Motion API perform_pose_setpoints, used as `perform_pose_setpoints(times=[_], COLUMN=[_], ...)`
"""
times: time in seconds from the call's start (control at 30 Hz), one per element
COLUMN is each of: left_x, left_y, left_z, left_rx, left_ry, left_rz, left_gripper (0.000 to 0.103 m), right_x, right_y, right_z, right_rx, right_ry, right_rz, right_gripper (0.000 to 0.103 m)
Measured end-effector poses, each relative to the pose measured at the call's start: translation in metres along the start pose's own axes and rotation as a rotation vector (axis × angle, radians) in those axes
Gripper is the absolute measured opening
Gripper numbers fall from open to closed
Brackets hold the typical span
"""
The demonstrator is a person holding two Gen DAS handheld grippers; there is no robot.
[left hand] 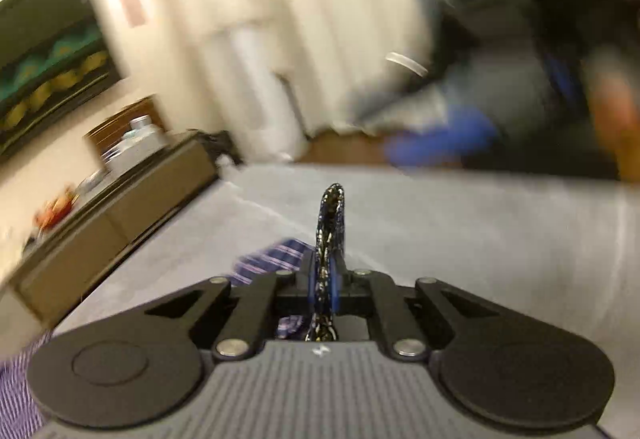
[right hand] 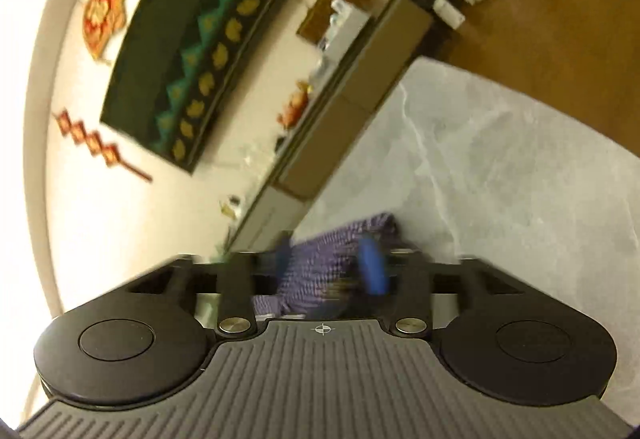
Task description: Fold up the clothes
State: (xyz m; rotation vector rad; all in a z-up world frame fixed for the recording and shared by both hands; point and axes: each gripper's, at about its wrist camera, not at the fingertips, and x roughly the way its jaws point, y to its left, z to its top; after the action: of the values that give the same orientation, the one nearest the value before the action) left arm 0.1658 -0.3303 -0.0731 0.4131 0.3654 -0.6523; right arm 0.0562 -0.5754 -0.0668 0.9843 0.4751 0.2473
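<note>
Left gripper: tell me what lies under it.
Under the left gripper, whose jaws stand closed on a dark speckled cloth edge, the purple plaid garment lies on the white sheet. The gripper body covers the rest of the garment.

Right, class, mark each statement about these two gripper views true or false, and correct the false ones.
1. The left gripper has its fingers pressed together. True.
2. The cloth between the right gripper fingers is plain red. False: it is purple and white checked.
3. The sheet over the work surface is pale grey. True.
4. The floor beside the sheet is tiled white. False: it is brown.
5. A dark framed picture hangs on the wall. True.
</note>
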Motion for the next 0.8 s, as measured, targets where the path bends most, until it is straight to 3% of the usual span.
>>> perform_pose_setpoints(times=[0.13, 0.2, 0.33, 0.43, 0.5, 0.7, 0.8], left_x=[-0.055, -0.082, -0.138, -0.179, -0.206, -0.225, -0.237], left_y=[0.102, 0.154, 0.258, 0.336, 0.387, 0.433, 0.437], left_z=[0.007, 0.01, 0.015, 0.019, 0.021, 0.004, -0.004], left_rx=[-0.225, -0.332, -0.548, -0.709, -0.817, -0.872, -0.893], left_ry=[-0.054, -0.079, -0.127, -0.163, -0.188, -0.186, -0.245], left_rz=[0.135, 0.206, 0.348, 0.455, 0.527, 0.568, 0.556], left_gripper=[0.007, 0.006, 0.006, 0.006, 0.006, 0.006, 0.006], right_x=[0.021, 0.038, 0.067, 0.074, 0.074, 0.051, 0.03], right_y=[0.026, 0.048, 0.096, 0.129, 0.142, 0.139, 0.138], right_z=[-0.018, -0.041, -0.114, -0.172, -0.207, -0.272, -0.293], right_rx=[-0.098, -0.183, -0.38, -0.538, -0.633, -0.705, -0.722], right_ry=[0.058, 0.129, 0.298, 0.349, 0.365, 0.358, 0.314], right_rz=[-0.084, -0.127, -0.206, -0.229, -0.26, -0.369, -0.391], right_gripper=[0.054, 0.056, 0.063, 0.077, 0.079, 0.079, 0.077])
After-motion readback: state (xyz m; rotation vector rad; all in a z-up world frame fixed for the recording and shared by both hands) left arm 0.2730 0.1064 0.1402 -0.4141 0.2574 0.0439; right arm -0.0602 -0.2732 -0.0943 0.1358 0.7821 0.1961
